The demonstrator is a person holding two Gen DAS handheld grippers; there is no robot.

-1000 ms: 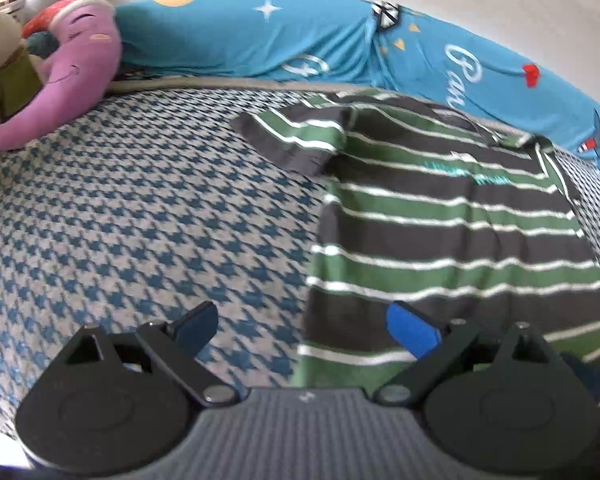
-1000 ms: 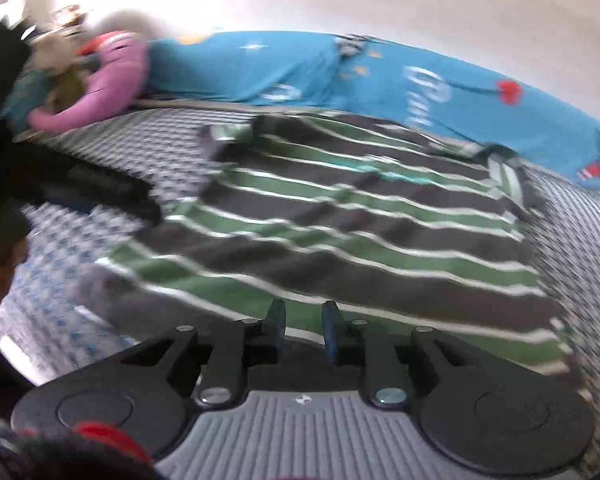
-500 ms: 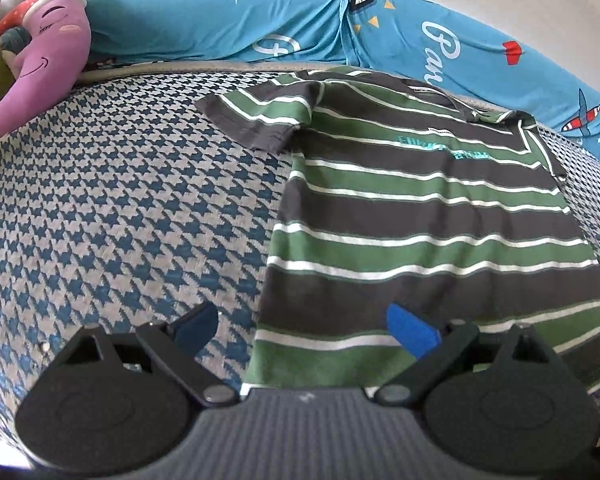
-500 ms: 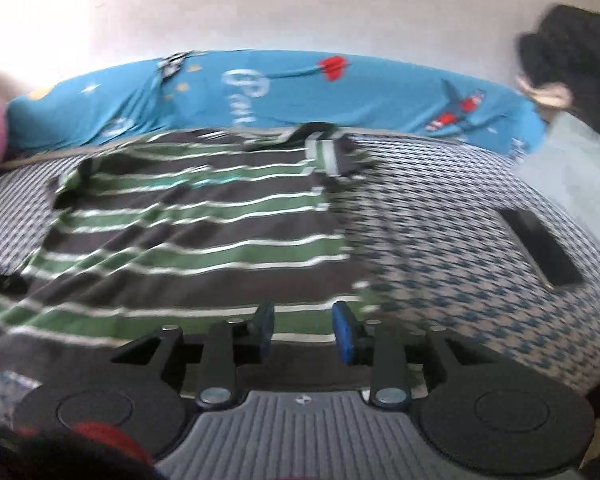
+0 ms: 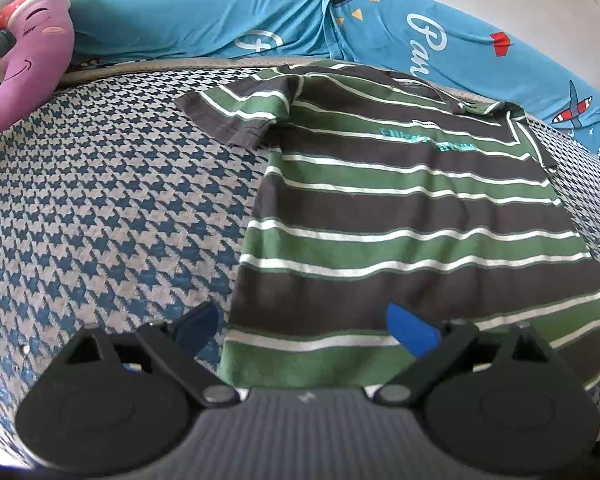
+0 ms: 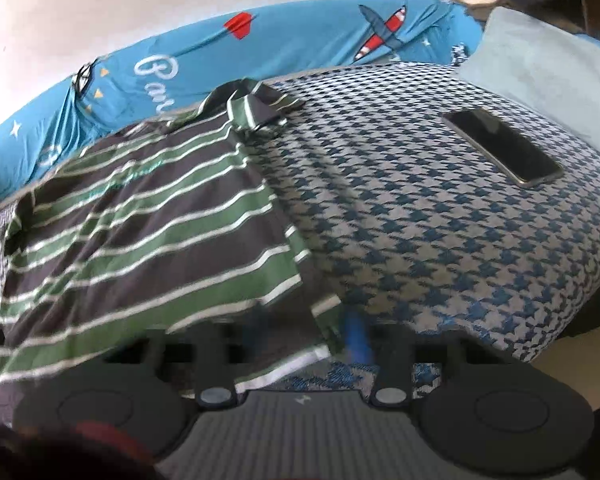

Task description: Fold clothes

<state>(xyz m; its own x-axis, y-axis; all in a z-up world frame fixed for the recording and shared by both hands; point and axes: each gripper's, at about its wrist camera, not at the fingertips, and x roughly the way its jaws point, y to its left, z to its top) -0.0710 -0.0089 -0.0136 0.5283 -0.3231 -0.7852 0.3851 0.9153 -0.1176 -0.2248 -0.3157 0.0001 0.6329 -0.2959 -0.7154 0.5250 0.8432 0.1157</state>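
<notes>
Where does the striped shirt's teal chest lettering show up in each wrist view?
Left wrist: teal lettering upper right of centre, on the striped shirt.
Right wrist: faint and blurred, upper left, on the shirt's chest.
Shared landmark: the blue sheet's white cursive script behind the collar.

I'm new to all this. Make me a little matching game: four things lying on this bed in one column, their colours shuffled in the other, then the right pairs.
Things:
1. T-shirt
2. Phone
3. Plush toy
4. Bedcover

Colours:
A. Pink-purple
B. Blue and grey houndstooth check
C. Green and dark grey stripes with thin white lines
D. Black

Pairs: 1-C, 2-D, 3-A, 4-B
</notes>
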